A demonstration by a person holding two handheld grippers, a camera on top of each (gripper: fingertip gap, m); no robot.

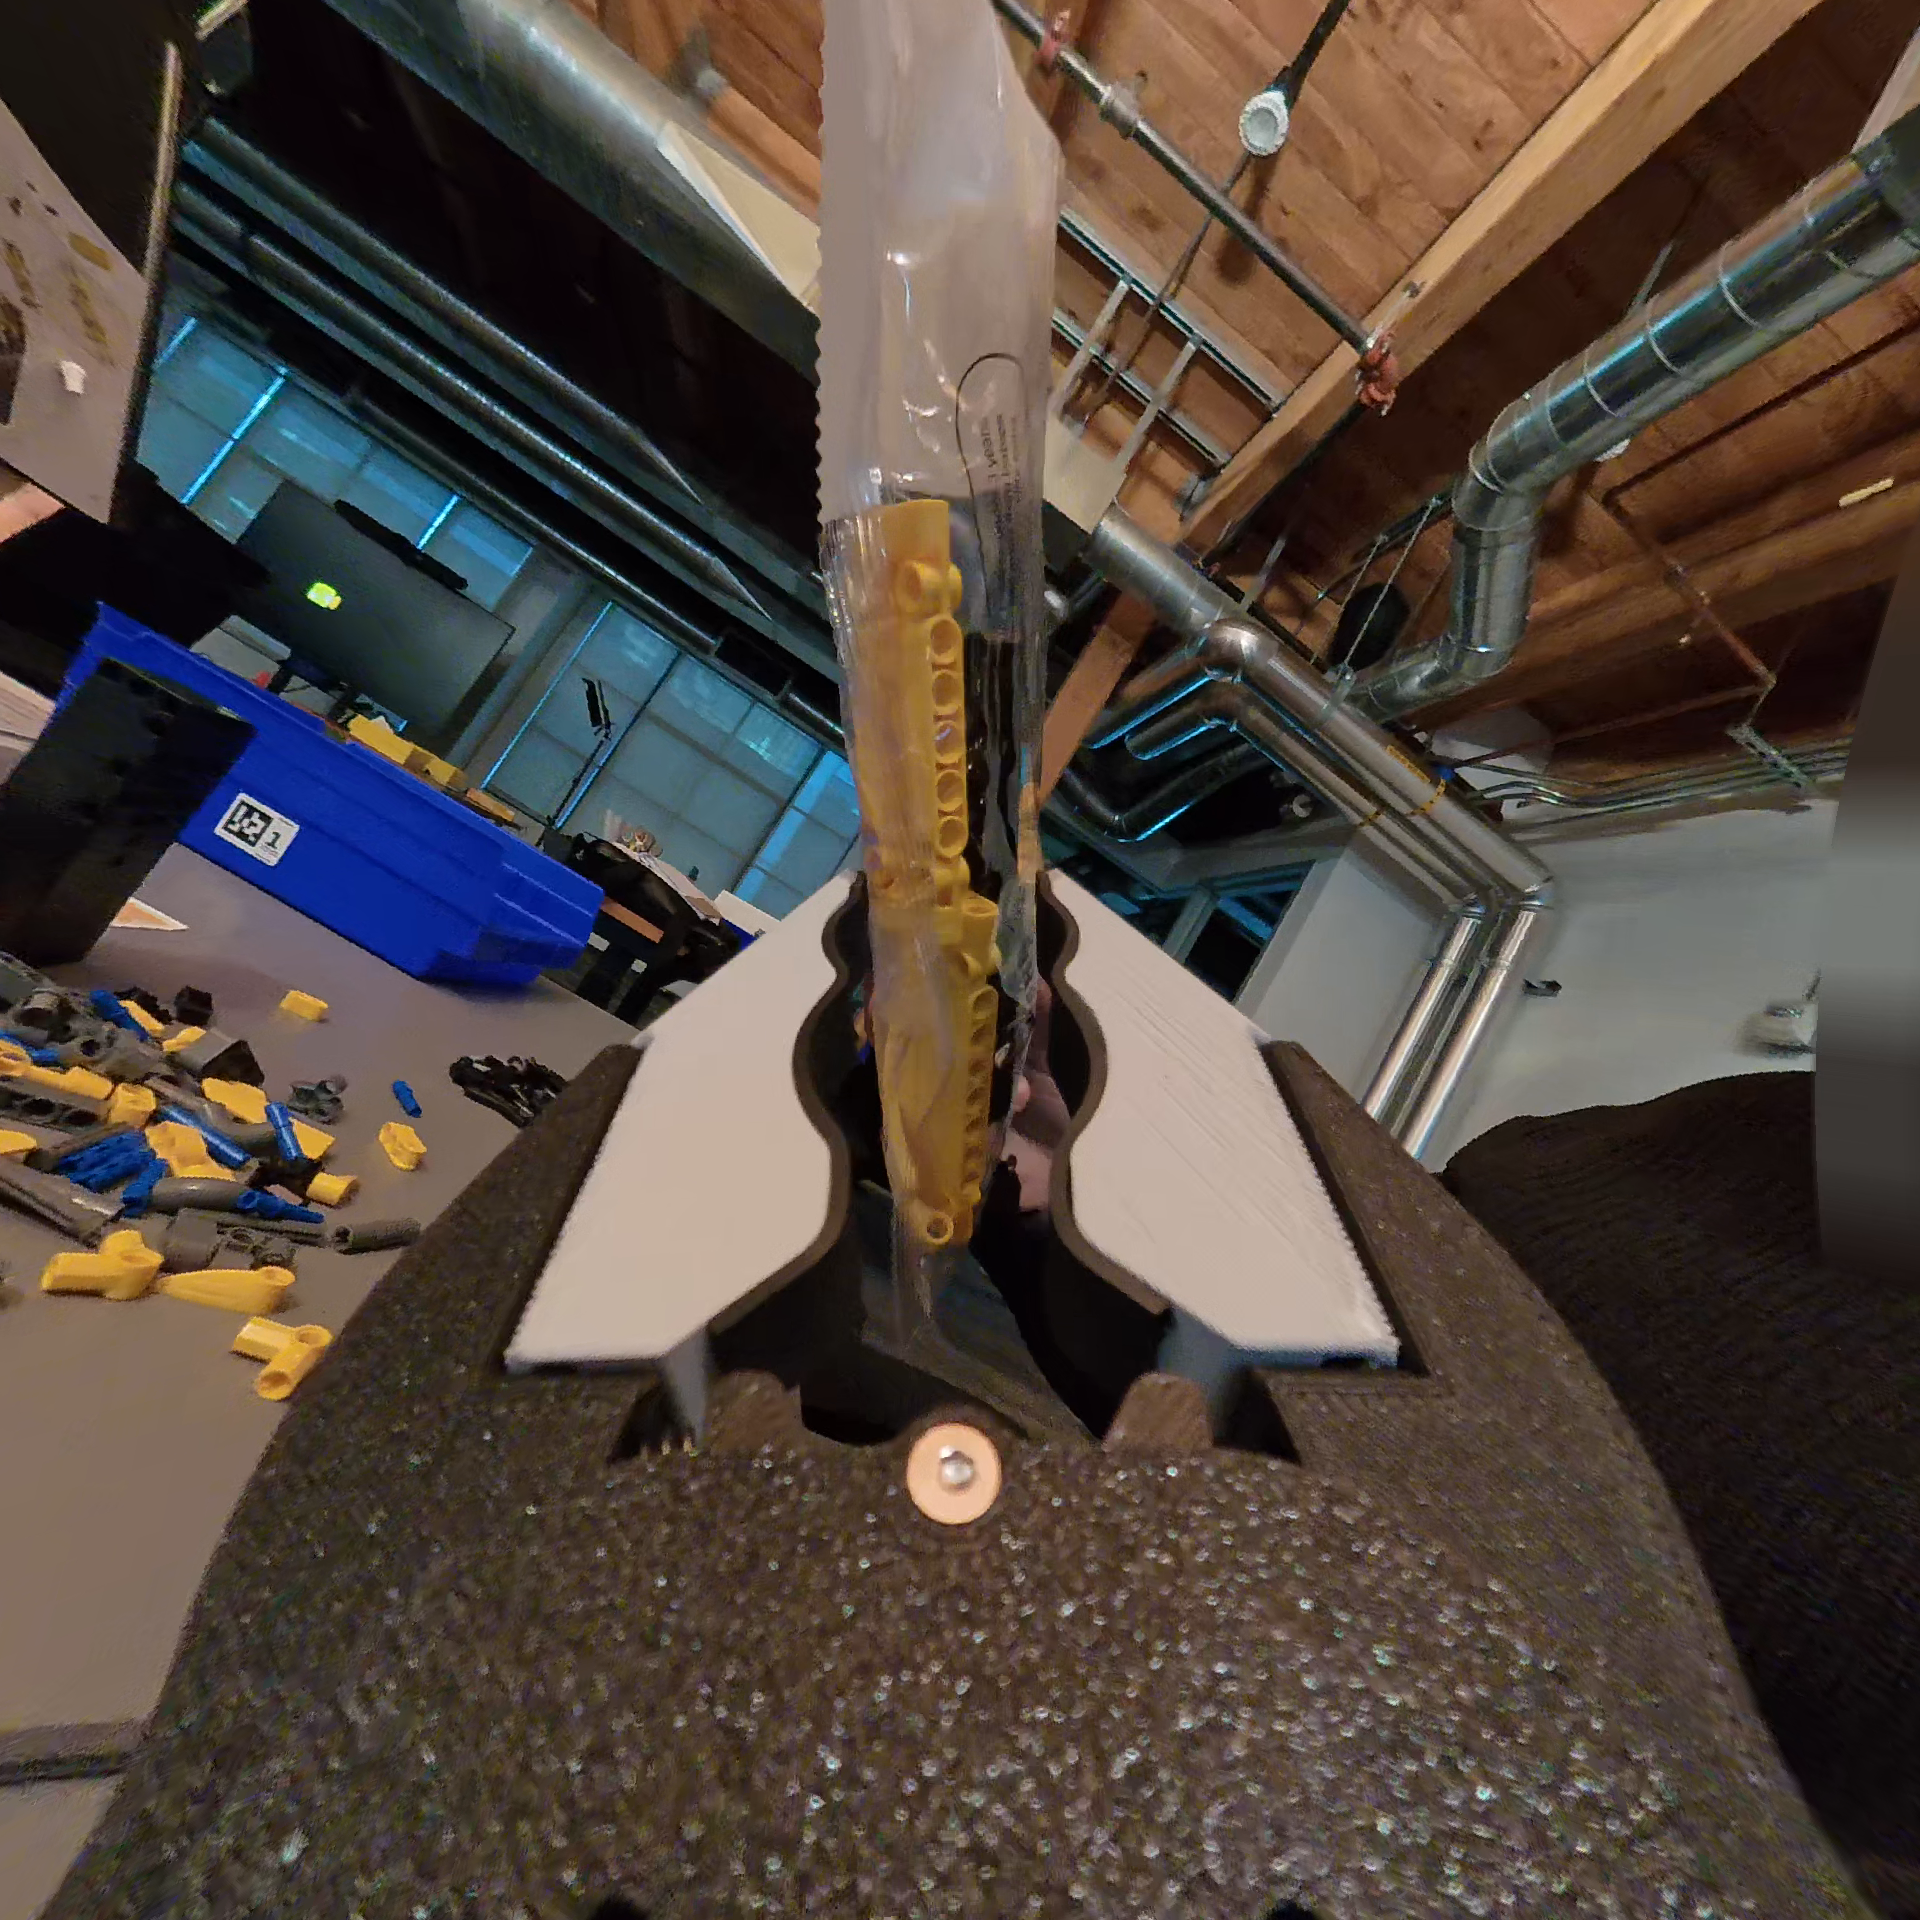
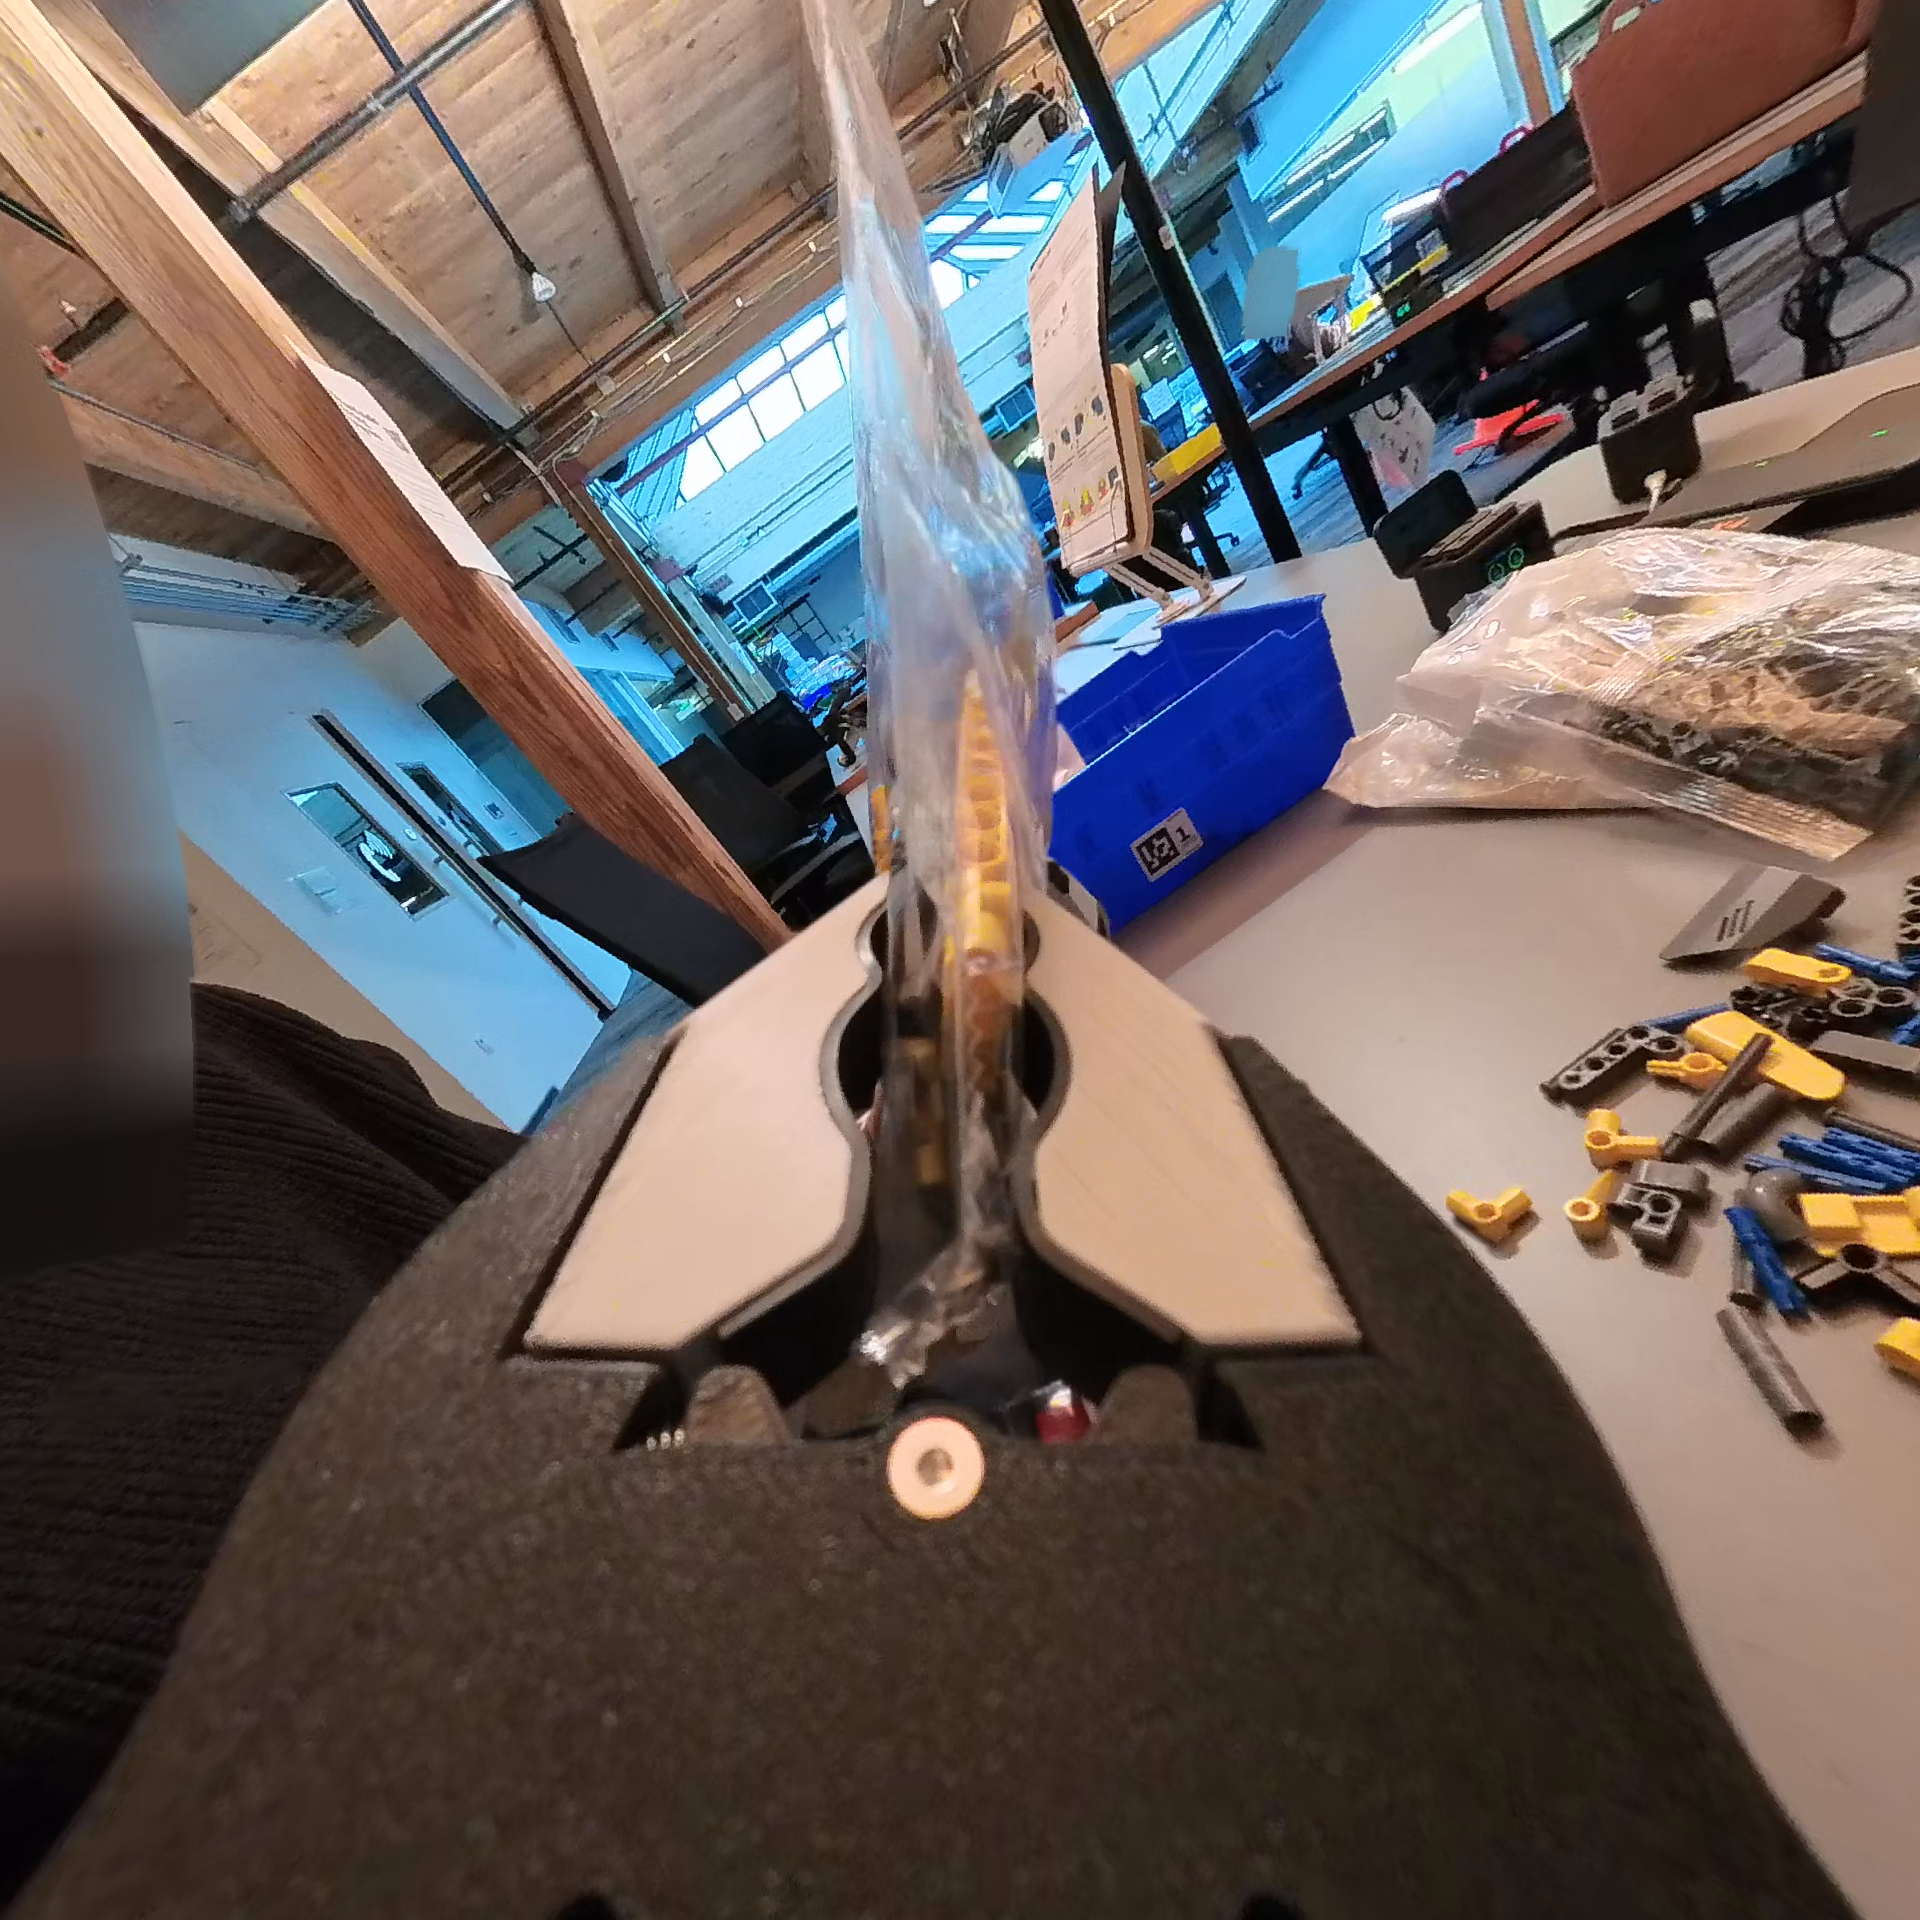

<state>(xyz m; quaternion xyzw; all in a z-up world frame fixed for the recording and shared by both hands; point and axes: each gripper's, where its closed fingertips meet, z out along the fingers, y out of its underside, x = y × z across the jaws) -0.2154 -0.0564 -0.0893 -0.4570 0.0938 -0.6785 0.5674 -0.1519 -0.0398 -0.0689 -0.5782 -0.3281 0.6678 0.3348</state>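
My left gripper (image 1: 951, 914) is shut on a clear plastic bag (image 1: 935, 364) that stands up between its grey fingers (image 1: 727, 1122). Long yellow holed beams (image 1: 940, 831) and some black pieces sit inside the bag. My right gripper (image 2: 956, 914) is shut on a clear plastic bag (image 2: 935, 499) with yellow beams (image 2: 982, 821) and dark pieces inside. Both grippers are tilted upward, above the grey table (image 1: 156, 1538). Whether both hold the same bag cannot be told.
Loose yellow, blue and grey building pieces (image 1: 177, 1143) lie on the table, also in the right wrist view (image 2: 1745, 1143). A blue bin (image 1: 384, 831) with a tag stands behind them (image 2: 1205, 748). A second bag of dark parts (image 2: 1662, 675) lies at right. A black block (image 1: 94, 810) stands at left. Across from one pair of fingers to the other is roughly 8 centimeters. The black block (image 1: 94, 810) sits 25 centimeters or so from the ends of my right fingers.
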